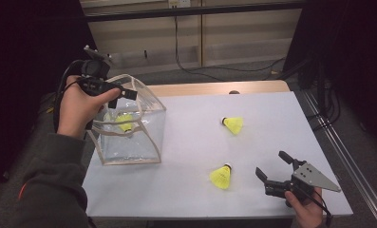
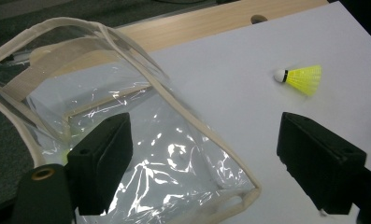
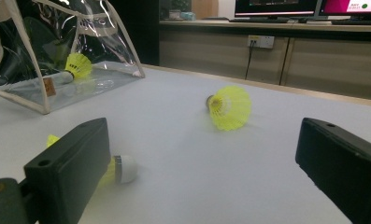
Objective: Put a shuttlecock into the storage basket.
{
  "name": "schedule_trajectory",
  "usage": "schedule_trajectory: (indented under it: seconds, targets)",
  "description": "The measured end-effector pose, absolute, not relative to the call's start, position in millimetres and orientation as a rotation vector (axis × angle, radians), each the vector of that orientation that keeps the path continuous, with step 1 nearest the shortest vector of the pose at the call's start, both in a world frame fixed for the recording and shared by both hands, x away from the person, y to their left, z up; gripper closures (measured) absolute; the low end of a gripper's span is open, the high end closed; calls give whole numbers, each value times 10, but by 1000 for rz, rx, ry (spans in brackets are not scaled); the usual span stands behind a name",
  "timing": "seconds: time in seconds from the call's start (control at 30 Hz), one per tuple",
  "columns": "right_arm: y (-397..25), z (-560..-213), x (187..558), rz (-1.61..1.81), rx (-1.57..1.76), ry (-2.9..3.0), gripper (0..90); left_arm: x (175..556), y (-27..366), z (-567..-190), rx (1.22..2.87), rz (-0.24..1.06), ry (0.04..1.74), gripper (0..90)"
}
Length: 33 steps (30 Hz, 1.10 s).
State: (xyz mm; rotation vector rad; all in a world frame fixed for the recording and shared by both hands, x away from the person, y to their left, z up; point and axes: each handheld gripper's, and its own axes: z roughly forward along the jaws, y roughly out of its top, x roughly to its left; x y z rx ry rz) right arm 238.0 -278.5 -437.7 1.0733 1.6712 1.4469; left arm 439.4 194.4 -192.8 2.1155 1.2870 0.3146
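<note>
White table (image 1: 271, 142) | left tongs (image 1: 117, 92) wide, over bag (image 1: 148, 137) | right tongs (image 1: 271, 166) wide, empty

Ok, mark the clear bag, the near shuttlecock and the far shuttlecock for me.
clear bag (image 1: 129, 162): high view, on its front bottom edge trim.
near shuttlecock (image 1: 220, 177): high view, on its yellow skirt.
far shuttlecock (image 1: 234, 125): high view, on its yellow skirt.

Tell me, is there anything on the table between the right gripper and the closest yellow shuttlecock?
No. In the high view, bare white table separates the open right gripper from the near shuttlecock.
</note>
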Motion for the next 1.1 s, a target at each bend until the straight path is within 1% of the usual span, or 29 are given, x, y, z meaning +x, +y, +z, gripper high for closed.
schedule_trajectory:
  seconds: [1.1]
  targets:
    - [-2789,-4374,2378,1448,1071,1668,30,4241,1610,-2080,2157,208,1124,175]
